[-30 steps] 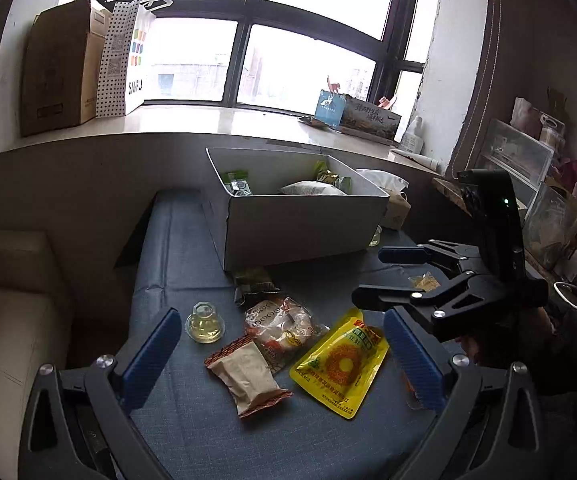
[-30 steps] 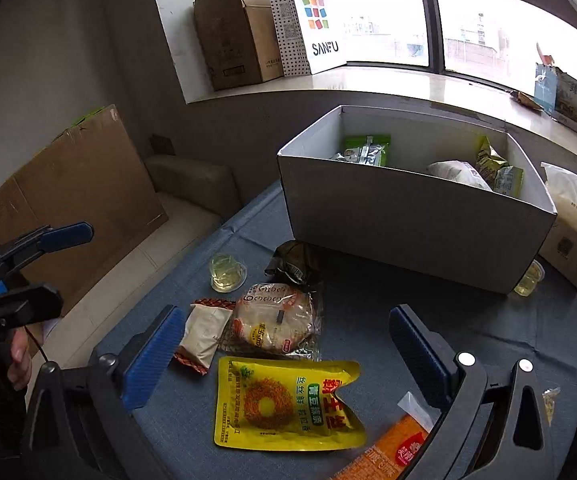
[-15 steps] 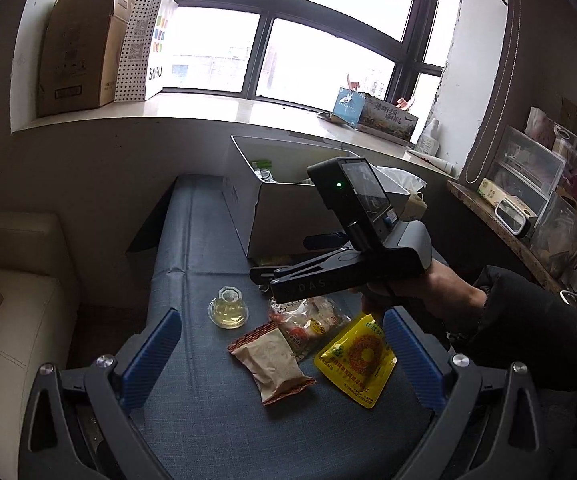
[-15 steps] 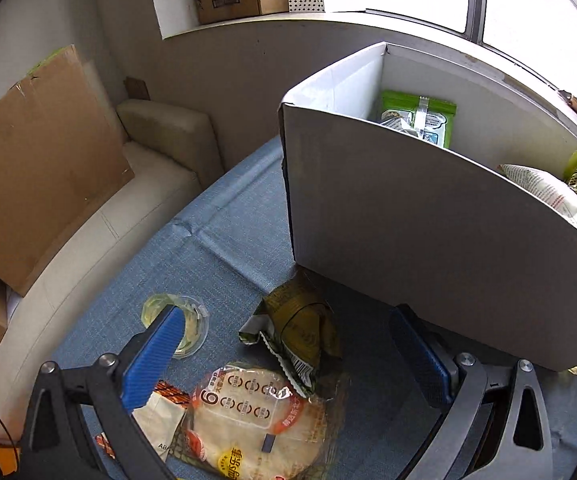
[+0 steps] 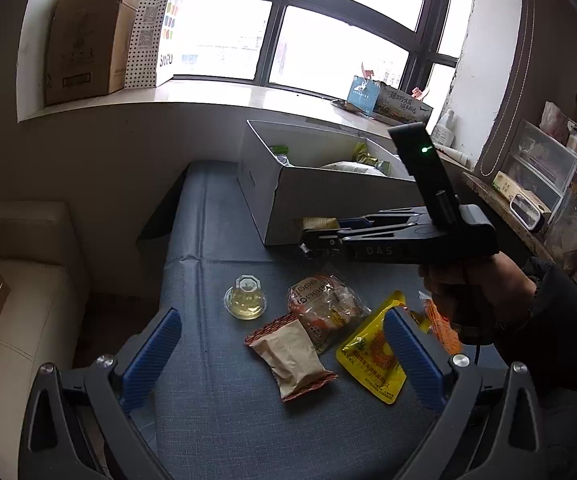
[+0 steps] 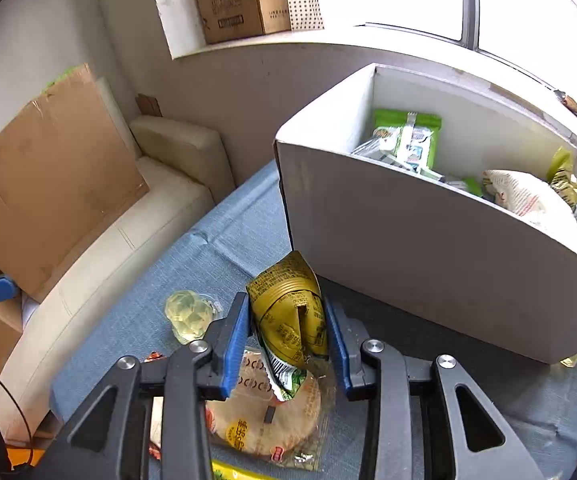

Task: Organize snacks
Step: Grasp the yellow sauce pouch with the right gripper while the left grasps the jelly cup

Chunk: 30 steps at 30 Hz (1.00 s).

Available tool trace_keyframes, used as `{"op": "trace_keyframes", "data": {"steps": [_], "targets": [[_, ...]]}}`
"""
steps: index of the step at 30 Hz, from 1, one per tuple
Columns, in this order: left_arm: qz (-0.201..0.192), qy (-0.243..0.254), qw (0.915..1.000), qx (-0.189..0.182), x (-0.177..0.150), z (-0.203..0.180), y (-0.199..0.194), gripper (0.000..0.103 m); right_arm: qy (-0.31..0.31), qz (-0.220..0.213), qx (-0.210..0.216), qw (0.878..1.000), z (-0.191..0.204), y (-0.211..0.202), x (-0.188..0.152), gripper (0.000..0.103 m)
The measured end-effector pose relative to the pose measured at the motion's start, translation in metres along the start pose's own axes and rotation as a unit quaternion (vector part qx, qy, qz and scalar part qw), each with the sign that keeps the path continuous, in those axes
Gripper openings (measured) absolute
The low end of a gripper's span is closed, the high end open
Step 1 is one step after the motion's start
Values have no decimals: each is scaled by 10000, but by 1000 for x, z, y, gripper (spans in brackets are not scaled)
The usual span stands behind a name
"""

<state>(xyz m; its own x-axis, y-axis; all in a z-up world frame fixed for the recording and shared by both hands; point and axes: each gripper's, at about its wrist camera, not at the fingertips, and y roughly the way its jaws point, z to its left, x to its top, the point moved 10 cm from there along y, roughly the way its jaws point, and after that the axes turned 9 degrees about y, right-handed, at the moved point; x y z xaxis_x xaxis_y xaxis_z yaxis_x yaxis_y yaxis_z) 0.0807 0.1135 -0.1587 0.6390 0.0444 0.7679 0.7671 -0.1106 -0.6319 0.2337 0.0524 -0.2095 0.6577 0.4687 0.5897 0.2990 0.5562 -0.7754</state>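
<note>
My right gripper (image 6: 287, 330) is shut on a crumpled gold snack packet (image 6: 288, 312) and holds it just above the blue table, next to the white box (image 6: 428, 256) that holds several snacks. In the left wrist view the right gripper (image 5: 320, 234) shows from the side, with the gold packet (image 5: 318, 223) at its tips by the box (image 5: 328, 204). My left gripper (image 5: 280, 356) is open and empty above the table's near end. On the table lie a jelly cup (image 5: 245, 298), a round cake packet (image 5: 322, 306), a brown packet (image 5: 290, 354) and a yellow packet (image 5: 370, 356).
An orange packet (image 5: 438, 320) lies partly hidden under the right hand. A cream sofa (image 6: 136, 216) and cardboard sheet (image 6: 48, 168) stand left of the table. A cardboard box (image 5: 84, 36) and dotted bag (image 5: 156, 32) sit on the windowsill. Shelves of clutter (image 5: 540, 176) fill the right.
My right gripper moved forward over the snacks, closed on the gold packet by the box and lifted it. The left gripper pulled back slightly and stayed open.
</note>
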Motion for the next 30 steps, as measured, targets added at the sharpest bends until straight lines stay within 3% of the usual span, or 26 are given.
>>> {"op": "trace_keyframes", "data": {"steps": [9, 14, 17, 19, 26, 30], "targets": [[986, 337, 9939, 353, -3, 33, 90, 102, 438, -927, 360, 9941, -13, -107, -19, 39], [1265, 677, 9889, 374, -10, 35, 122, 90, 637, -1157, 487, 9900, -20, -138, -41, 39], [1391, 815, 9864, 326, -16, 30, 133, 70, 827, -1176, 504, 9883, -30, -144, -50, 39], [1465, 831, 9855, 196, -22, 26, 141, 37, 903, -1167, 497, 9878, -34, -144, -55, 39], [1099, 758, 9909, 147, -17, 21, 129, 36, 945, -1076, 494, 9885, -38, -138, -66, 39], [534, 730, 9958, 132, 14, 11, 97, 36, 1093, -1070, 475, 9871, -45, -136, -67, 39]]}}
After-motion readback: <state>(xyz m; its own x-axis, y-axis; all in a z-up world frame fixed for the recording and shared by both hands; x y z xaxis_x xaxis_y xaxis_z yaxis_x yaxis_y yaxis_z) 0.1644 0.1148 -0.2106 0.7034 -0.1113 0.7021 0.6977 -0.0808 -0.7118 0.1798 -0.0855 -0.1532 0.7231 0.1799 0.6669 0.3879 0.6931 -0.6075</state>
